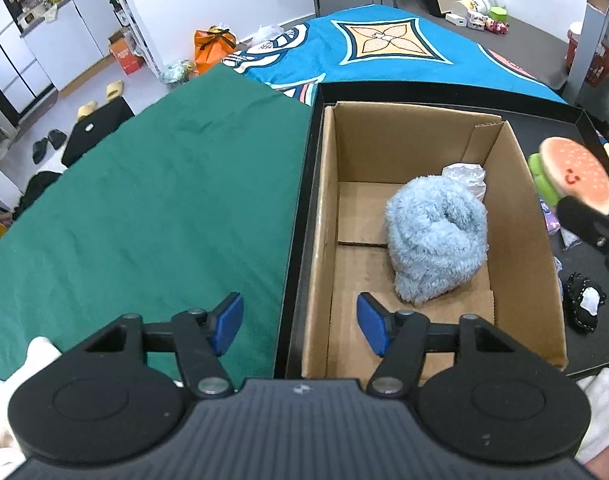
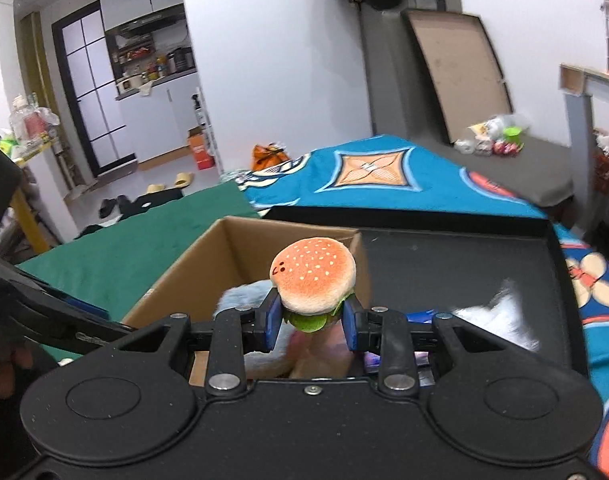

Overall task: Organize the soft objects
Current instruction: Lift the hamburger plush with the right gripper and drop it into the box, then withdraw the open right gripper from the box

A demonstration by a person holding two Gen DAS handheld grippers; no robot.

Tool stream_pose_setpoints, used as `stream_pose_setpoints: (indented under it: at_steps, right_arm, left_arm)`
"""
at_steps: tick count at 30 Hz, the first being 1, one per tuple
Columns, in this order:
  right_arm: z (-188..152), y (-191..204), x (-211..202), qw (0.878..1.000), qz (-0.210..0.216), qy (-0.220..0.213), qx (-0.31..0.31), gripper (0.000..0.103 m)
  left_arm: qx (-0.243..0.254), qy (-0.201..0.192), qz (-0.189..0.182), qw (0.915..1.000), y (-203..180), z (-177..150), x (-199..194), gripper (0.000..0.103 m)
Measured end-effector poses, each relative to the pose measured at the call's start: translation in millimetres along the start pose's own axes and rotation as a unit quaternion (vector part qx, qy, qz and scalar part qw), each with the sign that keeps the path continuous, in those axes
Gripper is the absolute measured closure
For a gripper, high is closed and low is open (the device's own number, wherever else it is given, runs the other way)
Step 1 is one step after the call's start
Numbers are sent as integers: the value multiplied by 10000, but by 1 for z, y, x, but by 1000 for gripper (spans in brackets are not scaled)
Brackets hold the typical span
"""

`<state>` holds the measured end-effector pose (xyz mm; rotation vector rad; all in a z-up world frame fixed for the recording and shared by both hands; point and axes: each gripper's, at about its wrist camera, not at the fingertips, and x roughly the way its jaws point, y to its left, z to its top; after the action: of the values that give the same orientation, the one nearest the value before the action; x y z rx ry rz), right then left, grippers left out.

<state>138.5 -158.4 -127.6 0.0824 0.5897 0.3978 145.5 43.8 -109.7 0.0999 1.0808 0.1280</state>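
Observation:
My right gripper (image 2: 311, 326) is shut on a plush hamburger (image 2: 313, 280) and holds it in the air just right of the cardboard box (image 2: 224, 248). The hamburger also shows at the right edge of the left wrist view (image 1: 572, 172). My left gripper (image 1: 299, 324) is open and empty, hovering over the near left wall of the cardboard box (image 1: 516, 208). Inside the box lie a fluffy light-blue bundle (image 1: 436, 236) and a crumpled white item (image 1: 464, 176) behind it.
The box stands in a black tray (image 1: 304, 184) on a bed with a green cloth (image 1: 144, 208) and a blue patterned blanket (image 1: 388, 48). A small black-and-white soft item (image 1: 584, 304) and other small items lie in the tray right of the box.

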Motion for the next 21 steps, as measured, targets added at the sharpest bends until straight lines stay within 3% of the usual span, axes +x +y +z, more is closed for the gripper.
stream_pose_setpoints:
  at_steps: [2,7,10,15,19,21]
  right_arm:
    - [2,4,2,9998,155,70,128,72]
    - [4,21,6,9993,334,126,53,72]
    - [3,28,11,9990,400,205,39,72]
    - [3,29,16,9960,741,324,371,71]
    - [3,27,14,9921,1031,426,581,52]
    - [3,26,13,9923,1013,448,556,50]
  left_arm:
    - [-45,59,-96,9999,2,-1,4,52]
    - [-91,203,-273,9994,6,-6,10,84]
    - [-156,200,-433,9987,10,-9,11,92]
    - [-246,209,-565,9979,15,-11,11,94]
    - [-274,188,-638,9974,17,-12,10,94]
    - [-279,180,-634,9974,17,-12,9,94]
